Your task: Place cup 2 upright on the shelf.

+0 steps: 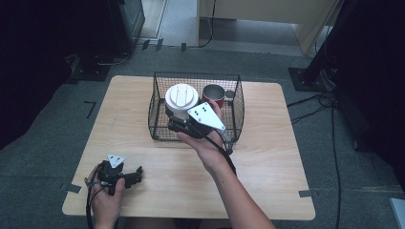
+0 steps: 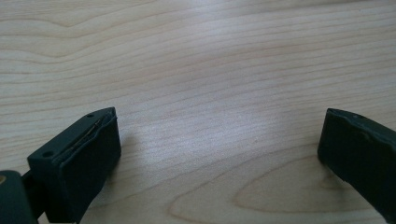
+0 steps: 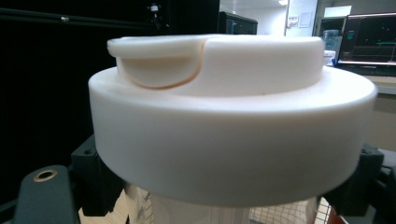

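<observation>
A white lidded container [image 1: 181, 97] is held above the left part of a black wire basket [image 1: 198, 75] that stands on the wooden table [image 1: 267, 162]. My right gripper [image 1: 175, 119] is shut on the container just under its wide lid. In the right gripper view the lid [image 3: 233, 121] is very close, and my right gripper [image 3: 229, 200] has a black jaw at each side below its rim. At the table's near left my left gripper [image 1: 135, 175] rests open. In the left gripper view that gripper [image 2: 219, 154] has bare wood between its jaws.
A red cup [image 1: 213, 94] stands in the basket's back right part, with a small grey object [image 1: 229, 94] beside it. Basket mesh [image 3: 280, 217] lies under the held container. Cables and black stands sit on the floor around the table.
</observation>
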Available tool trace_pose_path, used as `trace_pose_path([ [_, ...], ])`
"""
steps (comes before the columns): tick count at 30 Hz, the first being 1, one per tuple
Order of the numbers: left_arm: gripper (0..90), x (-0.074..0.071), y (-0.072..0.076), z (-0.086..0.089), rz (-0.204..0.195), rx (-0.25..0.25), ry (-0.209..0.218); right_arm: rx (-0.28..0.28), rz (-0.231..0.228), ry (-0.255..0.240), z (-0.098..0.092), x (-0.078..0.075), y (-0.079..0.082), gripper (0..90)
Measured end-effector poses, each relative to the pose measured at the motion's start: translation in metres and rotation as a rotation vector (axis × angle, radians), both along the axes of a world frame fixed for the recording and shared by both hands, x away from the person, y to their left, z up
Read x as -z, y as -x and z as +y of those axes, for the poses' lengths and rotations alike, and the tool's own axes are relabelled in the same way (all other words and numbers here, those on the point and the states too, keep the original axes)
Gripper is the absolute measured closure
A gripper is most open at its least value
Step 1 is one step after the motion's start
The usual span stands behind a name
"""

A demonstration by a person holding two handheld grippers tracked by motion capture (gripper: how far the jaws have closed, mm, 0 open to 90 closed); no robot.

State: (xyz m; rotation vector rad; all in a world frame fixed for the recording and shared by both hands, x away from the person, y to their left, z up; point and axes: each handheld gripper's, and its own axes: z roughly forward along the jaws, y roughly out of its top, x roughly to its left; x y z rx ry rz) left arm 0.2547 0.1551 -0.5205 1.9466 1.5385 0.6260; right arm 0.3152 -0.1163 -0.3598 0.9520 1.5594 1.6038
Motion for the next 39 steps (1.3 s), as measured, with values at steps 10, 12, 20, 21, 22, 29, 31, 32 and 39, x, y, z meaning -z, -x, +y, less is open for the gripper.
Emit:
trace_pose_path([
  [10,0.1,0.000,0.000,0.000,0.000,0.002,-0.001,0.017,-0.011,-0.011,0.006,0.000,-0.020,15.9],
  [12,0.1,0.000,0.000,0.000,0.000,0.002,-0.001,0.021,-0.010,-0.012,0.007,0.000,-0.023,15.9],
  [20,0.1,0.000,0.000,0.000,-0.001,0.003,-0.003,0.049,-0.010,-0.008,0.011,0.005,-0.047,15.9],
  [21,0.0,0.000,0.000,0.000,-0.001,0.003,-0.003,0.051,-0.011,-0.006,0.012,0.006,-0.050,15.9],
  [22,0.0,0.000,0.000,0.000,-0.001,0.003,-0.002,0.053,-0.007,-0.007,0.012,0.008,-0.052,15.9],
  [29,0.1,0.000,0.000,0.000,-0.001,0.004,-0.003,0.054,-0.009,-0.007,0.017,0.016,-0.070,15.9],
  [31,0.1,0.000,0.000,0.000,-0.001,0.003,-0.003,0.054,-0.008,-0.007,0.018,0.017,-0.072,15.9],
  [32,0.1,0.000,0.000,0.000,-0.001,0.003,-0.002,0.050,-0.001,0.001,0.020,0.020,-0.078,15.9],
  [39,0.1,0.000,0.000,0.000,-0.001,0.003,-0.002,0.048,0.023,0.002,0.022,0.029,-0.090,15.9],
])
